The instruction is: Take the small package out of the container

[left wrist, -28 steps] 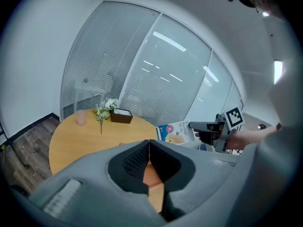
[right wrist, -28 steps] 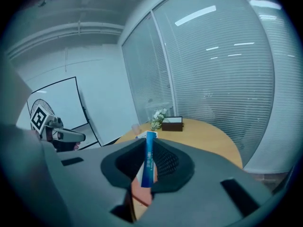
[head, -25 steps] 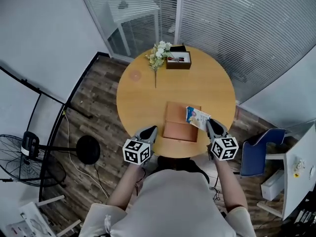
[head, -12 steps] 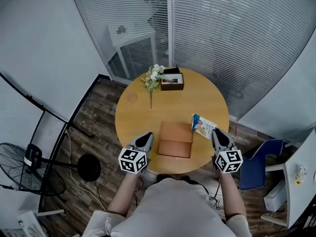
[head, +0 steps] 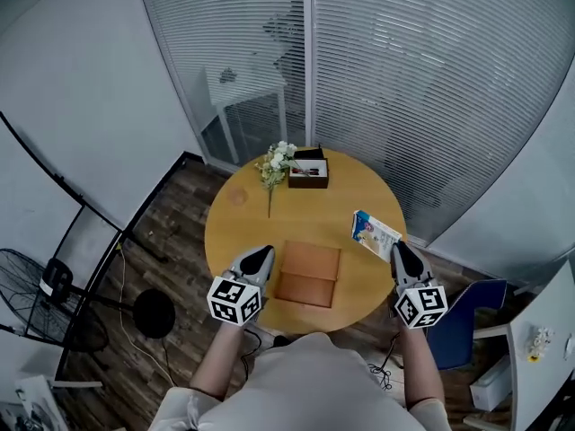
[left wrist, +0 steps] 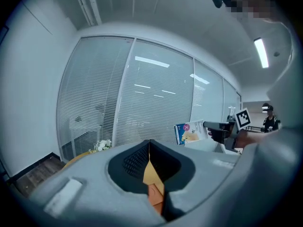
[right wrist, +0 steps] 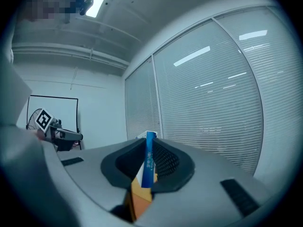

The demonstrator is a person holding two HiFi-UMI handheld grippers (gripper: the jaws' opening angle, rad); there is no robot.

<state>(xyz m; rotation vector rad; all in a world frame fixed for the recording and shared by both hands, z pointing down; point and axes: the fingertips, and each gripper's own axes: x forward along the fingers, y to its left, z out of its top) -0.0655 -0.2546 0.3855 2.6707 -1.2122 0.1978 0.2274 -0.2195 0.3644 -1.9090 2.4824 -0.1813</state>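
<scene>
Person seen from above at a round wooden table (head: 243,232), a gripper in each hand. Right gripper (head: 396,246) is clamped on the edge of the small package (head: 375,233), a blue-and-white printed packet held in the air above the table's right edge, well apart from the flat brown container (head: 308,275) lying near the person; left gripper (head: 264,252) hovers just left of the container, jaws pressed together on nothing. Removal looks done, since the package is clear of the container; what seems left is setting it down.
</scene>
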